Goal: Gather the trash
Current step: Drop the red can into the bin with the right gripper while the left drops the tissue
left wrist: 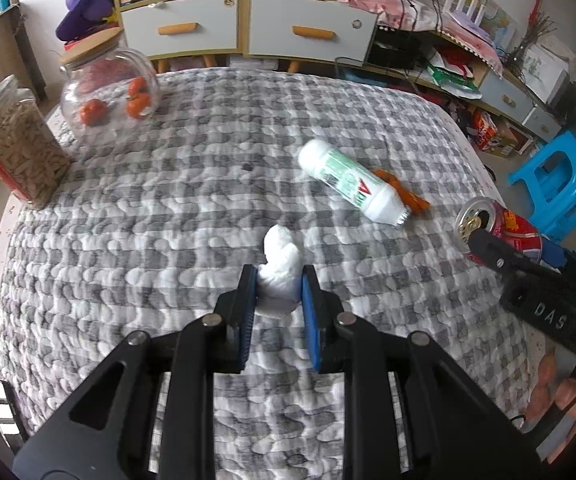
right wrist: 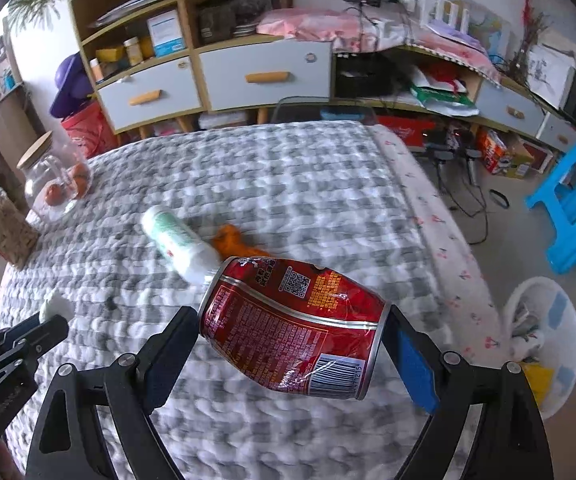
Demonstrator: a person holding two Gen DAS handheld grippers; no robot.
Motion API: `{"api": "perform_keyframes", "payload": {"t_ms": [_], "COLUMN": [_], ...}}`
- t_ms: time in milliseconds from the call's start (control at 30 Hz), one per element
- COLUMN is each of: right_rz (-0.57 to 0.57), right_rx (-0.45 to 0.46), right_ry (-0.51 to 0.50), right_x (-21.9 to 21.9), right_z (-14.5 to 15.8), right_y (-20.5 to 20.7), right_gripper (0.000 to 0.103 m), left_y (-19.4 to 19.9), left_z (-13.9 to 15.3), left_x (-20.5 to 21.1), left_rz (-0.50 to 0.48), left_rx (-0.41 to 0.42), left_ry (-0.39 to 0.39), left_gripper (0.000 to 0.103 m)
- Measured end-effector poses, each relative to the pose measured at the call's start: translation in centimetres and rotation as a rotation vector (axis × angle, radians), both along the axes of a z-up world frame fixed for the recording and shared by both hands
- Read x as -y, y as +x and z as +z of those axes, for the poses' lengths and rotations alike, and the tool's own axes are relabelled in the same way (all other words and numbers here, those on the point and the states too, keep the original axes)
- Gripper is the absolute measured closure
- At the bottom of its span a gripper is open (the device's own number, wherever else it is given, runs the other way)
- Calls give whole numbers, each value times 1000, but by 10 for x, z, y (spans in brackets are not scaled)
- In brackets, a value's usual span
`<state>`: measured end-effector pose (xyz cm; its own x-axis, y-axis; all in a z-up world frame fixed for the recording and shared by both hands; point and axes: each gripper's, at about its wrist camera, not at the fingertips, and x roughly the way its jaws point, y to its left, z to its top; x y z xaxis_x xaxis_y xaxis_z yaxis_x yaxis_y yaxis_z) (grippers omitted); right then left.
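Crumpled white paper tissue (left wrist: 279,276) sits pinched between the blue pads of the left gripper (left wrist: 279,286), tilted down over the grey checked quilt (left wrist: 167,220); the right gripper (right wrist: 292,332), also tilted down, clamps a dented red metal can (right wrist: 294,326) sideways by its ends, above the quilt.

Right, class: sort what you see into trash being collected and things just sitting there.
Trash:
crumpled tissue
red can
white bottle
orange peel
white bin

Bystanders:
glass jar of oranges
seed jar
blue stool
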<state>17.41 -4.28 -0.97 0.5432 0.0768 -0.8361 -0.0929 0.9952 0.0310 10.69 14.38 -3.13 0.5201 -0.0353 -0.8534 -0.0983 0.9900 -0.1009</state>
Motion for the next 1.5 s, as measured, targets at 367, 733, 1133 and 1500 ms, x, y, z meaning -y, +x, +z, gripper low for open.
{"api": "perform_keyframes", "payload": {"t_ms": [367, 733, 1133, 1500], "right_rz": [-138, -356, -549, -568], "right_rx": [-6, -65, -103, -74], "right_ry": [-2, 88, 304, 342], "right_x": [92, 219, 330, 363], "right_z": [8, 7, -12, 2], "right_y": [-10, -26, -49, -72], "right_gripper": [11, 11, 10, 1], "left_y": [4, 1, -2, -5], "left_z": [-6, -5, -12, -8], "left_x": [41, 94, 150, 217], "left_rz": [-66, -135, -238, -371], "left_rx": [-18, 0, 1, -4], "left_ry": [-34, -52, -50, -64], "left_gripper": [79, 79, 79, 79]}}
